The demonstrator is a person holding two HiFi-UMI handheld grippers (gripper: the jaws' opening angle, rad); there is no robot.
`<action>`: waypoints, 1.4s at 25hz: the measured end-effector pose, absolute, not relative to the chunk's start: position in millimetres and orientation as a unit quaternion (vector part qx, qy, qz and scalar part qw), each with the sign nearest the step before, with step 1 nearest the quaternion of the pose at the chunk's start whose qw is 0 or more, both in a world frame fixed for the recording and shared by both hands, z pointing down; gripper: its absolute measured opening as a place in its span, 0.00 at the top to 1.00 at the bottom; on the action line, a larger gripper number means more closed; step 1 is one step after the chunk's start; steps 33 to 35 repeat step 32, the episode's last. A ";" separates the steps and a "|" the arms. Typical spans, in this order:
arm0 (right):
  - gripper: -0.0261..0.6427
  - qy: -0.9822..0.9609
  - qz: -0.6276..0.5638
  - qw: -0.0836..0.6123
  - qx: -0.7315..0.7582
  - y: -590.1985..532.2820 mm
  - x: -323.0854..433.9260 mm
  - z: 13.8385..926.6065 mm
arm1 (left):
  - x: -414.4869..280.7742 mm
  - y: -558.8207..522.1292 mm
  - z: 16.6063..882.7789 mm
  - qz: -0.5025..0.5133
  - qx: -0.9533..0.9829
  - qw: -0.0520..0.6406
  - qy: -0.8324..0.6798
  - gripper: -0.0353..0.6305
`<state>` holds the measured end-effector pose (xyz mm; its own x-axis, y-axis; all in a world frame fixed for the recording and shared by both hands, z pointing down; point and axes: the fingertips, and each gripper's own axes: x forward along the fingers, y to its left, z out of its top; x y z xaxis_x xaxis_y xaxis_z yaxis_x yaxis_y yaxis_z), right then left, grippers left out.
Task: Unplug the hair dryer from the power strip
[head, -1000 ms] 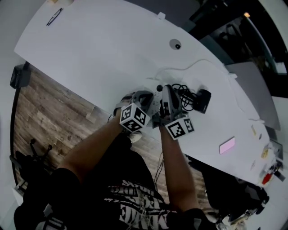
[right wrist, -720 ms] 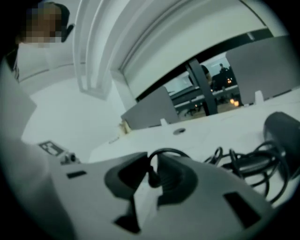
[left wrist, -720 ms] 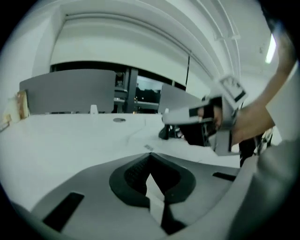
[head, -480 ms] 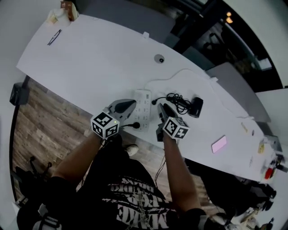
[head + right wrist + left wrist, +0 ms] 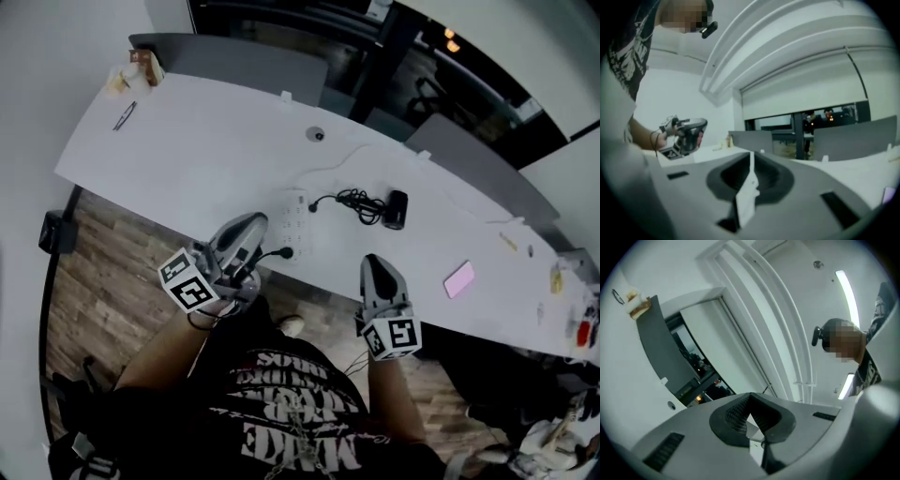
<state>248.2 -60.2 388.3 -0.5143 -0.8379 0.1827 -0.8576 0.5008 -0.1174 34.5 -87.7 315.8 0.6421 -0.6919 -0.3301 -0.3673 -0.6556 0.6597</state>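
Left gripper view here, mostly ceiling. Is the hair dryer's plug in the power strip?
Observer: Looks out. The black plug lies on the white table beside the white rectangular power strip.
Operator: Dryer itself?
Observer: The black hair dryer lies on the table, right of its coiled black cord.
Operator: My gripper?
Observer: Left gripper is at the table's near edge, left of the strip in head view.

Pink flat item point(image 5: 459, 278) lying on white table point(image 5: 187, 141) just right of right gripper point(image 5: 374, 267) — pen point(image 5: 125, 115), small carton point(image 5: 143, 66) sitting well beyond left gripper point(image 5: 251, 225), at far-left corner.
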 end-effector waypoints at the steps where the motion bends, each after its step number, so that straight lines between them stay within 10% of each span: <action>1: 0.89 -0.864 0.099 0.042 0.492 -56.6 250.2 383.8 | 29.4 -85.7 311.5 -0.291 0.856 0.276 -0.325 0.91; 11: 0.91 -0.857 0.076 0.030 0.508 -39.5 240.6 383.5 | 27.5 -58.7 321.5 0.003 0.873 0.024 -0.487 0.91; 35: 0.91 -0.826 0.071 0.063 0.555 -86.6 157.2 379.3 | -25.7 -122.3 346.2 0.024 0.918 0.009 -0.395 0.91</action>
